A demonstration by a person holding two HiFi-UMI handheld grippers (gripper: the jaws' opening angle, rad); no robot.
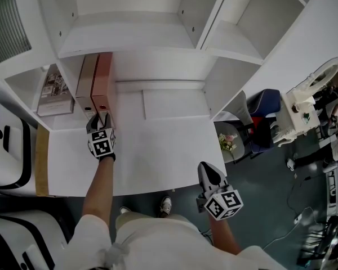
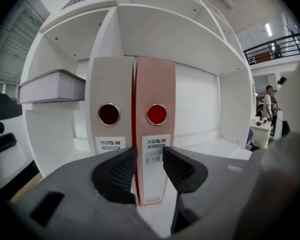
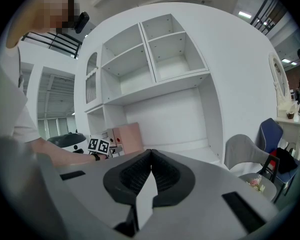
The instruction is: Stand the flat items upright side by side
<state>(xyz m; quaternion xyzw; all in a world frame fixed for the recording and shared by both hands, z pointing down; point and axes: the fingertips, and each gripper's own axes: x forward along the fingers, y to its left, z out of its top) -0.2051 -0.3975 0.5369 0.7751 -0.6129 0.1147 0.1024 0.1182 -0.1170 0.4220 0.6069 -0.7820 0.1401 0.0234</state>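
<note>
Two binders stand upright side by side at the left of the white shelf's lower bay: a grey binder (image 1: 87, 77) (image 2: 110, 99) and, to its right, a pink binder (image 1: 103, 75) (image 2: 155, 94). My left gripper (image 1: 101, 116) (image 2: 150, 156) reaches level over the desk (image 1: 158, 151), and its dark pads (image 2: 121, 171) clasp the lower spine of the pink binder from both sides. My right gripper (image 1: 209, 176) (image 3: 150, 155) hangs at the desk's front edge, far from the binders, shut with nothing between its tips. The pink binder (image 3: 127, 138) also shows far off in the right gripper view.
A flat stack of white books (image 1: 55, 91) (image 2: 52, 86) lies in the shelf compartment left of the binders. The shelf's upper bays (image 1: 129, 4) stand bare. A blue chair (image 1: 265, 117), a grey chair (image 3: 245, 154) and a small flower pot (image 1: 227, 142) sit to the desk's right.
</note>
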